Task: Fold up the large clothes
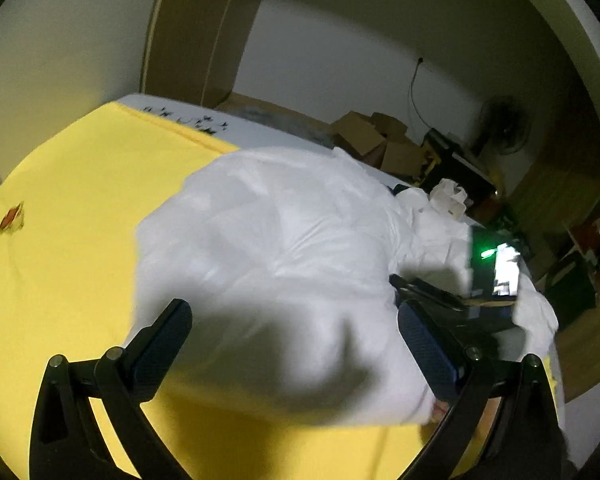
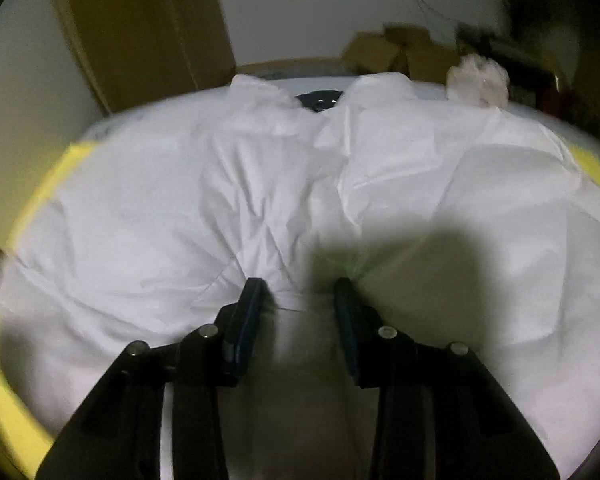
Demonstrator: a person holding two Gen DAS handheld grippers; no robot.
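Left wrist view: I see my left gripper (image 1: 296, 344) with jaws spread wide and empty, above the white garment (image 1: 268, 240) spread on the yellow sheet (image 1: 72, 208). The right gripper (image 1: 452, 308) sits nearer the cloth.

Right wrist view: its jaws stand partly spread, garment fabric bunched between them; I cannot tell whether they pinch. The collar (image 2: 320, 100) lies far ahead. No containers hold anything here.

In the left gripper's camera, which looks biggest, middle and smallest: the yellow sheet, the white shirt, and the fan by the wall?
As they look in this view:
1. yellow sheet and white shirt: both fill a similar large share, and the shirt hides part of the sheet, so no ranking.
2. fan: smallest, but it is far away, so nearness skews this.
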